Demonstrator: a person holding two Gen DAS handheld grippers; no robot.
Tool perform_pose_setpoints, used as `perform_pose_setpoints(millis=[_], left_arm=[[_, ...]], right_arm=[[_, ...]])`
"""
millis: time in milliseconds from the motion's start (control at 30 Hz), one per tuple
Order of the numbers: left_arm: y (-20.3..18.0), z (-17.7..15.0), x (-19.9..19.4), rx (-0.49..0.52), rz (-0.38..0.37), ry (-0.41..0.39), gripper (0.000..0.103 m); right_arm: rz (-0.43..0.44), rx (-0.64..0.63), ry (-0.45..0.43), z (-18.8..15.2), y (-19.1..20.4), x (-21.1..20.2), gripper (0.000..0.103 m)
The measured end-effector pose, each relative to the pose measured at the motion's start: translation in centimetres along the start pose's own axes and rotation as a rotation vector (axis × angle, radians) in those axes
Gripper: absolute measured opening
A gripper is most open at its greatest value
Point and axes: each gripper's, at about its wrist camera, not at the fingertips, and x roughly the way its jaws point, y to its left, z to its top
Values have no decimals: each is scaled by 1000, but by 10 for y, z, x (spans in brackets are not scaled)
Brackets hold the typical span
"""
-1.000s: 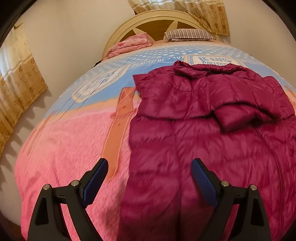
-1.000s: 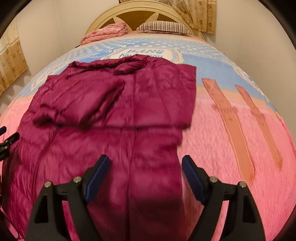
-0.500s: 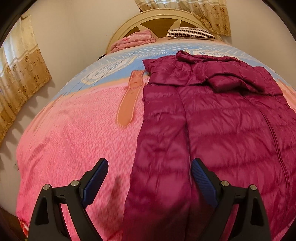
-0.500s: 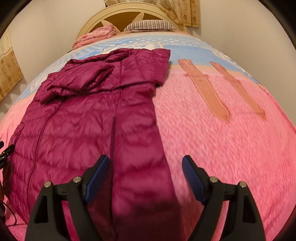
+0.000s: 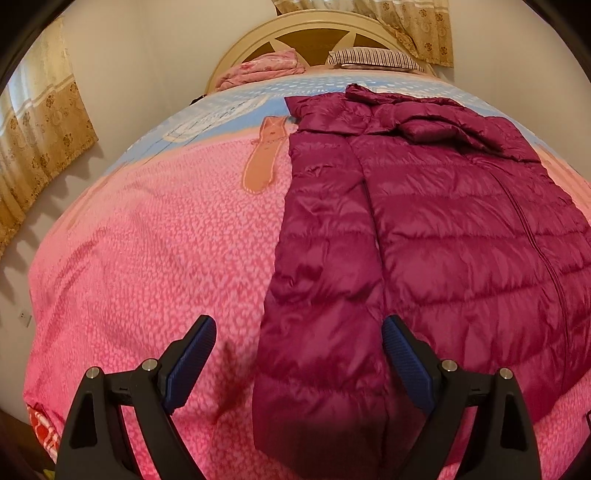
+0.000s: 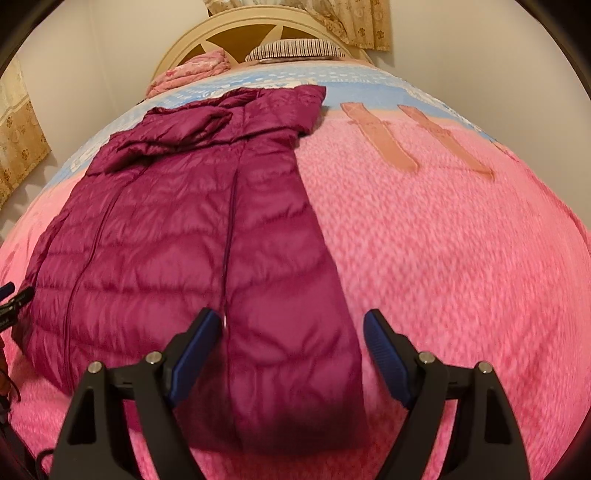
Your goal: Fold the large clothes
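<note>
A long maroon quilted puffer coat (image 5: 443, 240) lies flat on the pink bed cover (image 5: 147, 240), collar toward the headboard, both long sides folded inward. It also shows in the right wrist view (image 6: 192, 240). My left gripper (image 5: 299, 339) is open and empty above the coat's near left hem corner. My right gripper (image 6: 293, 332) is open and empty above the near right hem corner. One fingertip (image 6: 11, 295) of the left gripper shows at the left edge of the right wrist view.
The bed cover (image 6: 443, 258) turns blue near the cream headboard (image 5: 314, 33). A folded pink blanket (image 5: 258, 68) and a striped pillow (image 5: 376, 59) lie at the head. Patterned curtains (image 5: 40, 122) hang on the left wall.
Both grippers have drawn back toward the foot of the bed, from over the coat's middle to its hem. The coat has not moved. Both stay open.
</note>
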Motion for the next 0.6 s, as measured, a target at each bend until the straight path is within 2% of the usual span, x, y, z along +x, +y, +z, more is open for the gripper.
perform_pose_setpoints(millis=[300,433,500,533,567,600], left_arm=[[-2,-12,-6,-5,-60,21,92],[-6,-17,-10,11,-78,14,89],[-9,-17,-12,28,-100,12,71],[-11,-18,-12,32,-114,21,57],[-12,-18,-12,33,-125,28,42],[-13,-20,-11,36,-136,33,35]], right_arm=[[30,27,5,-27,-6,-14,82],[52,32,1,-32,-6,-17,73],[65,23,1,-32,-5,-17,64],[66,20,6,-33,-4,-16,61],[72,15,4,-33,-3,-16,53],[90,10,6,-33,-2,-17,40]])
